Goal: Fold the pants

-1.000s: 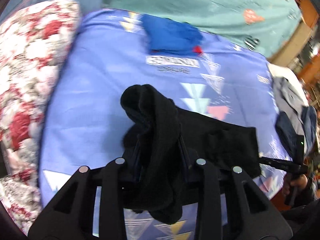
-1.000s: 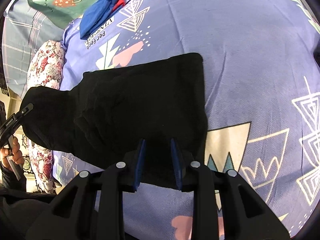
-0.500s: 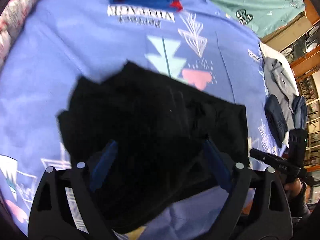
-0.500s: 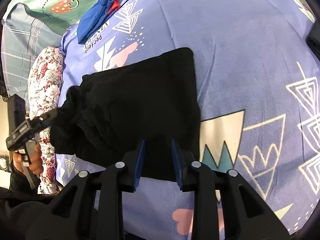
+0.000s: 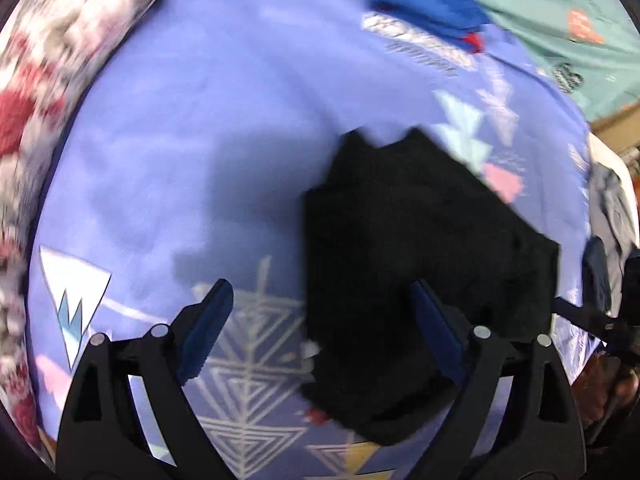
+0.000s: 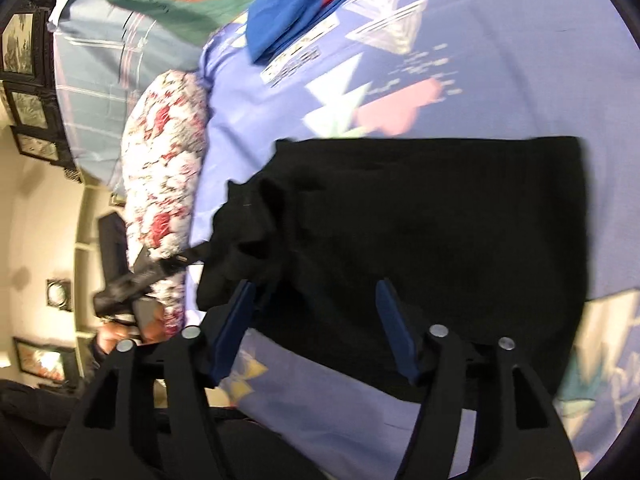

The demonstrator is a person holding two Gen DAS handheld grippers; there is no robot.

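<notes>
The black pants [image 5: 420,264] lie folded in a rough rectangle on the purple patterned bedsheet [image 5: 180,152]. My left gripper [image 5: 320,300] is open and empty, hovering above the sheet at the pants' left edge. In the right wrist view the pants [image 6: 440,220] fill the middle. My right gripper [image 6: 316,292] is open and empty just above their near edge. The left gripper [image 6: 160,268] shows at the left of that view, beside the bunched end of the pants.
A folded blue garment [image 5: 424,8] lies at the far end of the sheet, also in the right wrist view [image 6: 288,20]. A floral pillow [image 5: 48,64] runs along the left side. Grey and dark clothes [image 5: 612,216] are piled at the right edge. A teal blanket [image 5: 560,12] lies behind.
My left gripper let go of the pants' end, laid over the rest, and drew back to the left. My right gripper opened and released the near edge.
</notes>
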